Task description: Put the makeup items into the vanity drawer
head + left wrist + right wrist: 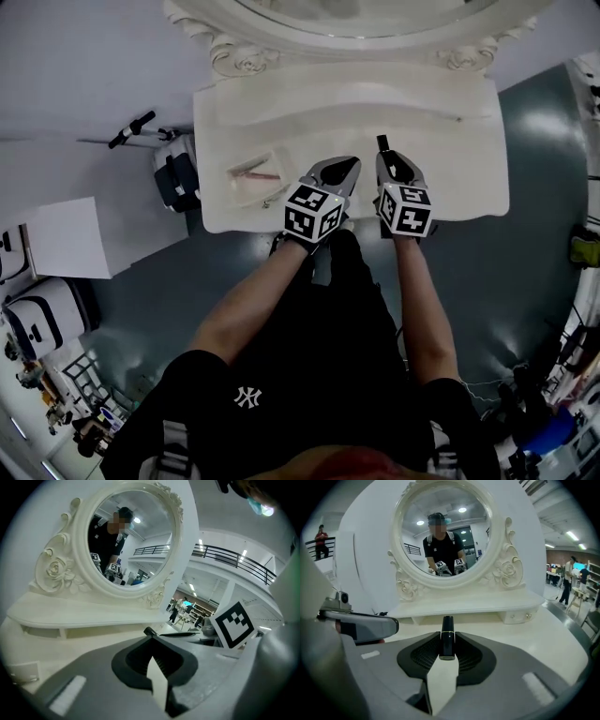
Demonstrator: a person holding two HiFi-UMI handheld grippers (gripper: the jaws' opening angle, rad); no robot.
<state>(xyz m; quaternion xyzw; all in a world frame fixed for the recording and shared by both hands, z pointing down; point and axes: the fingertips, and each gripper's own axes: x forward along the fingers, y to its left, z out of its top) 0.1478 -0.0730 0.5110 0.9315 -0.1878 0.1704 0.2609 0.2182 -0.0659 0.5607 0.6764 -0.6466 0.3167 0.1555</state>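
Observation:
A slim black makeup tube with a gold band sticks out forward from my right gripper, which is shut on it. In the head view the tube points toward the mirror over the white vanity top. My left gripper hovers just left of the right one, its jaws shut with nothing between them. A shallow white drawer-like tray holding a pinkish item lies on the vanity's left part, to the left of both grippers.
An oval mirror in a carved white frame stands at the back on a raised shelf. A small drawer front with knobs sits under the shelf's right end. Bags and a white box are on the floor to the left.

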